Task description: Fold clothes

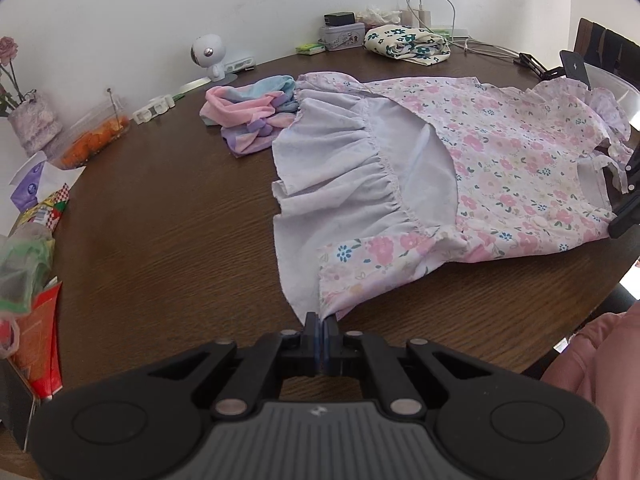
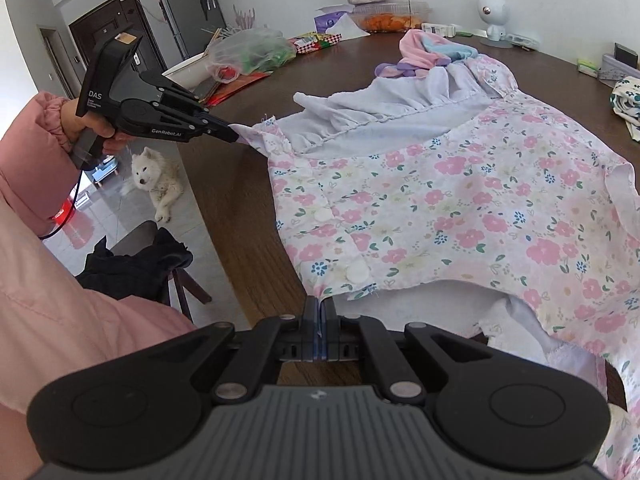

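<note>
A flowery dress [image 1: 500,152] lay on the brown table [image 1: 160,220]. The left gripper [image 1: 320,322] pinched its near corner. The right gripper [image 2: 319,306] pinched another edge.

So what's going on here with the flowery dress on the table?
A person in a pink sleeve is folding clothes with two handheld grippers. The floral dress lies spread on the brown table, its hem ruffle turned back to show the pale lining. The left gripper is shut on a corner at the ruffle end, and the right gripper is shut on the dress edge nearer the buttons. No fold is made yet.
</note>
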Demonstrator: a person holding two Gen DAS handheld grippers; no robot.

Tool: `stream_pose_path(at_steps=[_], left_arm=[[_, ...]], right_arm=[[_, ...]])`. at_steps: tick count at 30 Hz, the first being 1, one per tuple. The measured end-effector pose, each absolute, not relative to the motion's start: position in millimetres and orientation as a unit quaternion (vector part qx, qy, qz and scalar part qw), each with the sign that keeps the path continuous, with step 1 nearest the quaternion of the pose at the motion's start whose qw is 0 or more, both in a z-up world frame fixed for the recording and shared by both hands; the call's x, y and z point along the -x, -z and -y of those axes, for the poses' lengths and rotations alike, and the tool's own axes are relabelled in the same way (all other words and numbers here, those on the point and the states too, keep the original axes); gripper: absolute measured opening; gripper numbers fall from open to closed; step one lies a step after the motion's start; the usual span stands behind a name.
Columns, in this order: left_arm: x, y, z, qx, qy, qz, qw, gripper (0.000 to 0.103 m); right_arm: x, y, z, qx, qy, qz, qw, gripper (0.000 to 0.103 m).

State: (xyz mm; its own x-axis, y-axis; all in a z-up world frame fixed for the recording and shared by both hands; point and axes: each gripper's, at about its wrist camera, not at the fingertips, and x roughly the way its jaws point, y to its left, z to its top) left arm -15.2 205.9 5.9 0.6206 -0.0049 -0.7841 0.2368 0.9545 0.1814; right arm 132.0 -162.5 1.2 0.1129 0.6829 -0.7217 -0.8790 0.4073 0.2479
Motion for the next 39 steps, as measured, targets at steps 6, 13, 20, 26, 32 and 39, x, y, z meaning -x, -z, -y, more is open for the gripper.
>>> stream_pose_path(at_steps=[6,13,20,26,32,39], left_arm=[[4,-39,-206,-0.105,0.065,-0.38,0.917,0.054],[-91,-69,-159,-0.121,0.1,-0.315,0.936,0.076],[-206,-27,-88,-0.156,0.134,-0.33,0.921,0.065],[-258,12,-60,-0.155,0.138,-0.369,0.906,0.049],[-267,29,-57,-0.158,0.134,-0.388,0.898,0.045],[-271,29,-60,-0.14,0.131,-0.394,0.899,0.045]], right_arm=[[-164,-20,199,0.048,-0.505,-0.381,0.773,0.054],[-201,-54,261,0.022,-0.327,-0.324,0.887,0.068],[-215,-36,330,-0.014,-0.186,-0.332,0.925,0.068],[-237,-13,353,-0.029,-0.132,-0.356,0.925,0.068],[-251,-6,369,-0.032,-0.113,-0.355,0.927,0.068],[-268,6,376,-0.1,-0.168,-0.388,0.901,0.002]])
